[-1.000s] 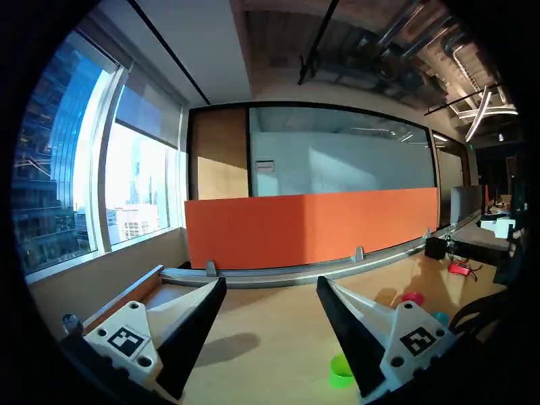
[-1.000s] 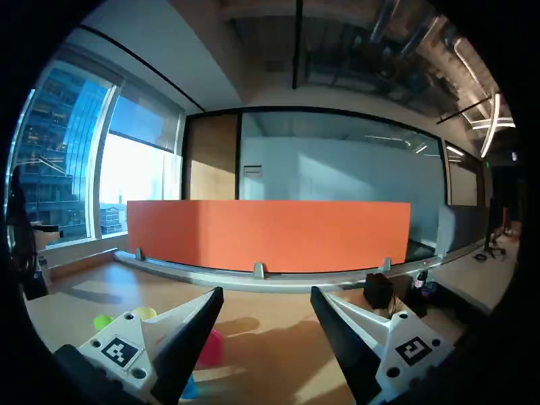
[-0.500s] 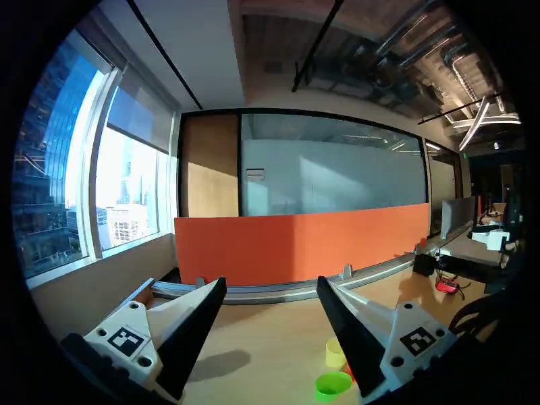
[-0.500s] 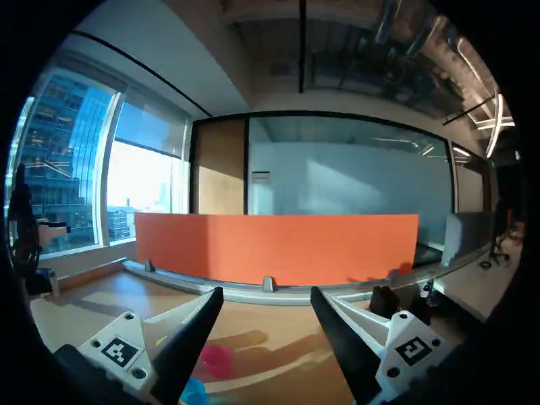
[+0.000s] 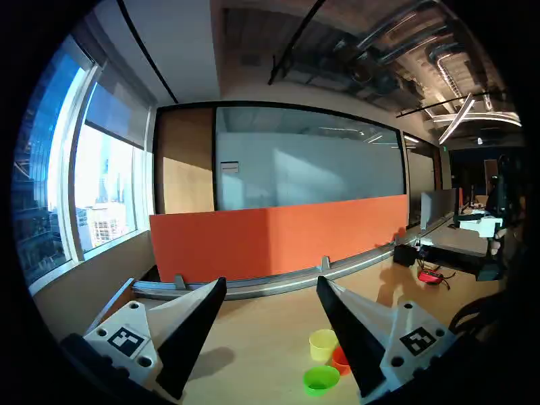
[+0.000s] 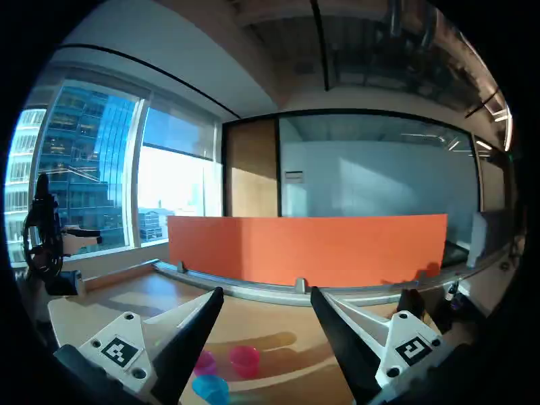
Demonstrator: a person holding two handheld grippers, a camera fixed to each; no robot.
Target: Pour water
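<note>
1. Both tools are empty: the left gripper (image 5: pixel 270 317) and the right gripper (image 6: pixel 266 324) each hold their fingers spread wide, with nothing between them.
2. The cups sit low on the desk (image 5: pixel 263 344). A yellow cup (image 5: pixel 322 344), a green cup (image 5: pixel 320 379) and an orange cup (image 5: pixel 339 358) are bunched by the left gripper's right finger. A pink cup (image 6: pixel 244 360), a magenta cup (image 6: pixel 204 362) and a blue cup (image 6: pixel 210 388) are near the right gripper's left finger.
3. Risk: the cups look light and crowded, so a finger closing on one could tip its neighbours and spill water (I cannot tell which is filled).
4. Pale wood desk and an orange partition (image 5: pixel 283 236), with tall windows (image 5: pixel 101 196) to one side, so expect hard sun and shadows.
</note>
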